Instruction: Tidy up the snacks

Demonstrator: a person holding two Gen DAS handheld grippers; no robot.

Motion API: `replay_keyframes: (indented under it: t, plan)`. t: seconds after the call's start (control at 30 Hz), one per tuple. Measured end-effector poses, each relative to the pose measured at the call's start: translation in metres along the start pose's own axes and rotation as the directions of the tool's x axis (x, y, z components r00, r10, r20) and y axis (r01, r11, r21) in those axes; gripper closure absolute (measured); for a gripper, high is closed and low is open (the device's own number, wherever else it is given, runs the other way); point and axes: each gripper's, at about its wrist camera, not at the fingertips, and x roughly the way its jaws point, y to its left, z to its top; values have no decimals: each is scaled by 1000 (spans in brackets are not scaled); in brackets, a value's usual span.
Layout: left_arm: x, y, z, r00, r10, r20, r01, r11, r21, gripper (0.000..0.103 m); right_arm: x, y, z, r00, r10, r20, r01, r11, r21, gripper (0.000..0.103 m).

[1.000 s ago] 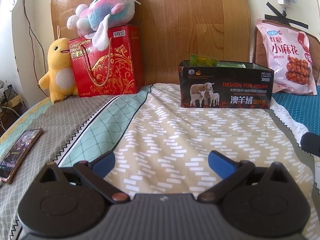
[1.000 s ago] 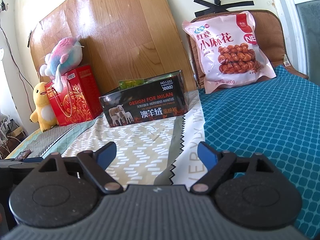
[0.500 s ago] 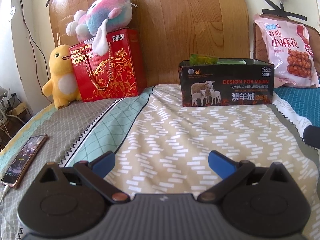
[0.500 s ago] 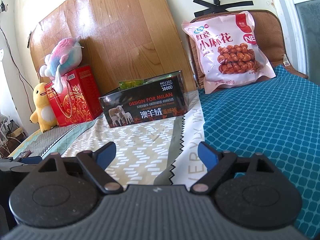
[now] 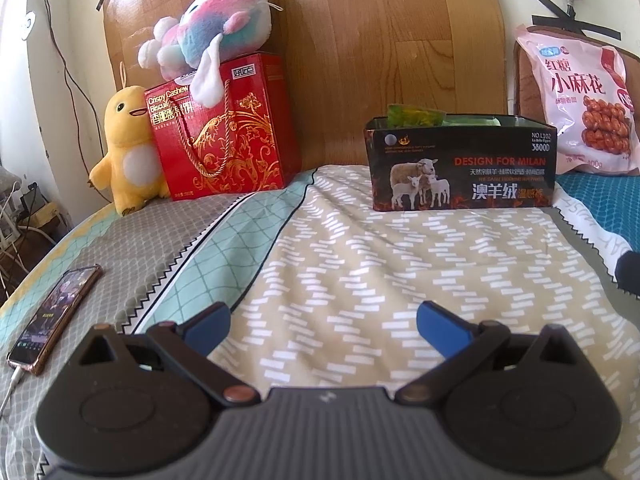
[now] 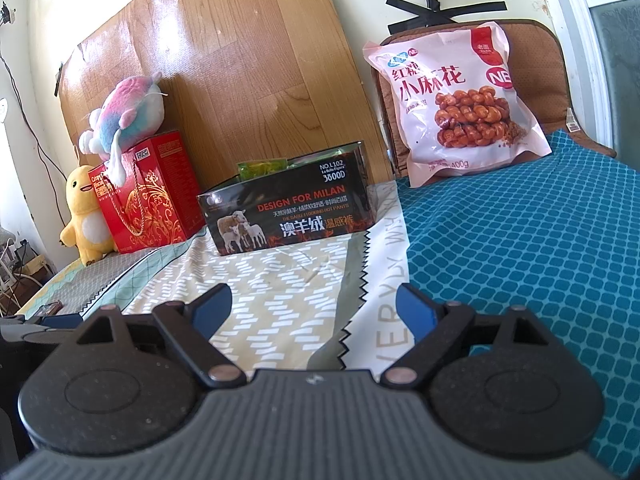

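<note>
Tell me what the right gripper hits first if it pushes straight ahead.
Probably the patterned bedspread, since the open right gripper tilts down; if it clears that, the black sheep-printed box beyond.

- The black box carries red lettering, white sheep and orange flames; green packets show above its rim.
- The snack bag is pale pink with red characters and brown twisted pastries printed on it.
- The gift box is red with gold scrollwork.
- One plush is yellow with a white belly; the other is pink, blue and white.
- The bed cover is tan with white dashes, beside a mint lattice band and grey; the blanket is teal with a lighter diamond grid.
- Both tools are black with blue pads.
</note>
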Motion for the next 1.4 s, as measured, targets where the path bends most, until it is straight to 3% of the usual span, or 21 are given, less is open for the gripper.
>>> replay_keyframes:
  t: [0.27,0.93,1.13,1.4]
  plan:
    - [-7,2,0,999,5,46,-5,1000,-7,0,0,0,0,1000,-1,-1,1,1000,0,12]
    - [-3,0,-2,996,-87,-3,87,996,21,0,2,0,-2,1000,-2,-6,2,1000,0,11]
    - [-4,3,-2,996,-83,14,83,997,-1,0,1,1,-1,1000,0,-6,0,1000,6,11]
    - [0,3,3,994,-104,-22,104,994,-17,0,1,1,-1,1000,-2,-6,2,1000,8,11]
